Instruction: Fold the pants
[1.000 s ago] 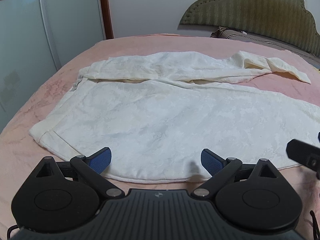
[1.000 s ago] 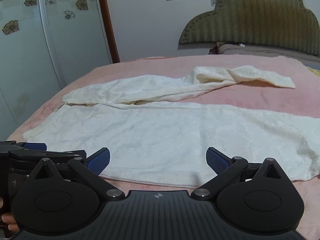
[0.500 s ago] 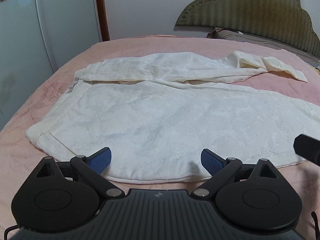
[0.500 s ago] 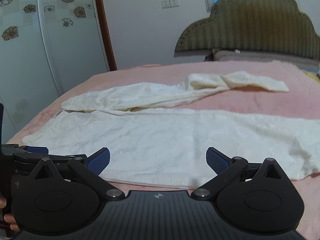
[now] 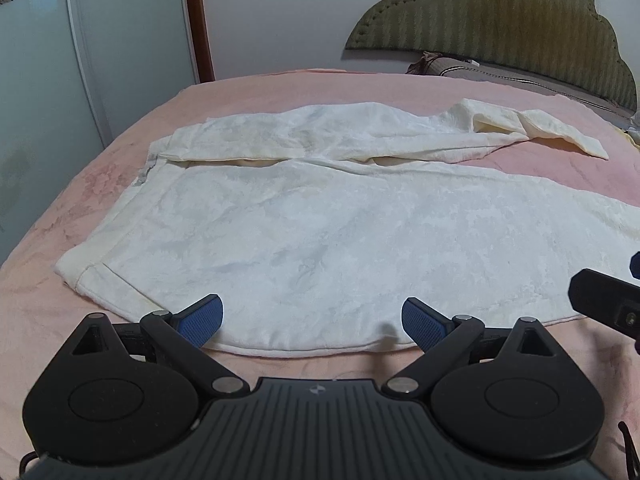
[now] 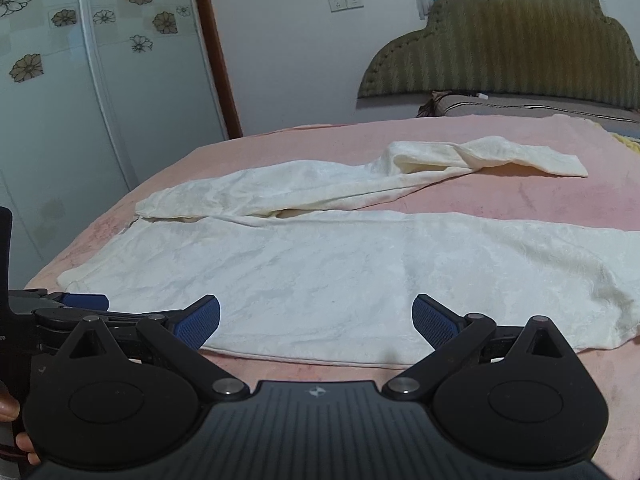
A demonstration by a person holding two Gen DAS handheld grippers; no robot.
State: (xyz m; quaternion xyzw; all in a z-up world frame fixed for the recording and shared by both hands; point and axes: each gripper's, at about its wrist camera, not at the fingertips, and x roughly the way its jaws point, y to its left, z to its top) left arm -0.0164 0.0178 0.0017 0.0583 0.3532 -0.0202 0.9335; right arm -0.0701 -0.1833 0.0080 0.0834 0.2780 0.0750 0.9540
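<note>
Cream-white pants (image 5: 320, 232) lie spread on the pink bed (image 5: 260, 92), waistband to the left, one leg stretched right, the far leg crumpled with its cuff folded. They also show in the right wrist view (image 6: 360, 272). My left gripper (image 5: 312, 320) is open and empty, just above the pants' near hem. My right gripper (image 6: 316, 320) is open and empty over the near edge, further right. The right gripper's tip shows at the left wrist view's right edge (image 5: 600, 304); the left gripper shows at the right wrist view's left edge (image 6: 60, 312).
A green padded headboard (image 5: 500, 12) and a pillow (image 5: 480, 70) stand at the far right. Glass wardrobe doors (image 6: 80, 100) with flower decals run along the left. The bed's left edge (image 5: 48, 224) drops off beside the waistband.
Both grippers have shifted slightly; the views have tilted up a little and the pants sit a bit lower in frame. Both stay open and the pants lie unchanged.
</note>
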